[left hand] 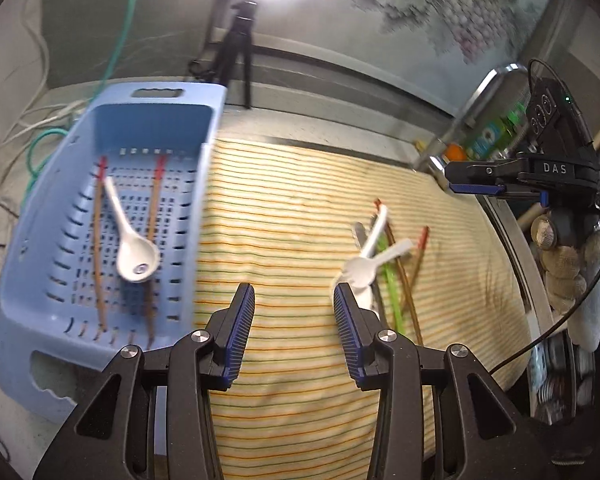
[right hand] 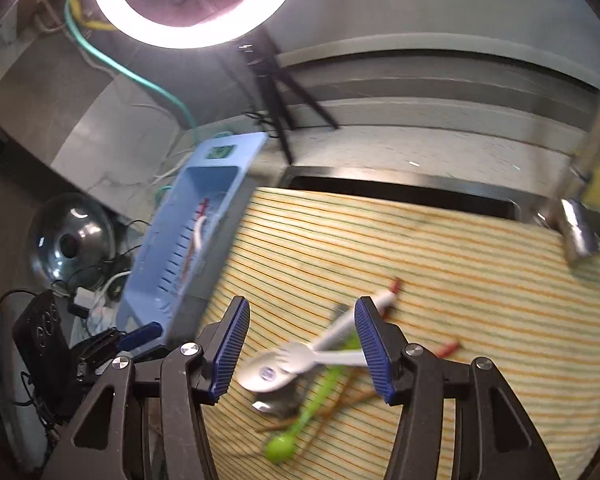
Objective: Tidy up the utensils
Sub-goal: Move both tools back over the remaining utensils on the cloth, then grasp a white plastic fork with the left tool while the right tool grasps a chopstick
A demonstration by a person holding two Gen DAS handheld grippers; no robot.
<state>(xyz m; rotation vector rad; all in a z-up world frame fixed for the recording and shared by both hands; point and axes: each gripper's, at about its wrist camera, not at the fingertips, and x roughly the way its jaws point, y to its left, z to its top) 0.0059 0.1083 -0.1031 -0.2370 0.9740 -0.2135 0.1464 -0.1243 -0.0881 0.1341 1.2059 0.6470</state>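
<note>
Striped cloth [left hand: 292, 216] spread over the worktop, blue basket [left hand: 40, 264] at its left edge holding a white spoon [left hand: 134, 254] and two chopsticks [left hand: 98, 240]. Heap of spoons [right hand: 284, 364], green spoon [right hand: 300, 420] and chopsticks on the cloth's right side. Left claw [left hand: 294, 300] wide and empty above cloth; right claw [right hand: 300, 344] wide, hovering over the heap

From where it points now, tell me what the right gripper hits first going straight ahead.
Probably the white spoon atop the utensil pile on the striped cloth; it lies between the open fingers of the right gripper. Depth is unclear.
</note>
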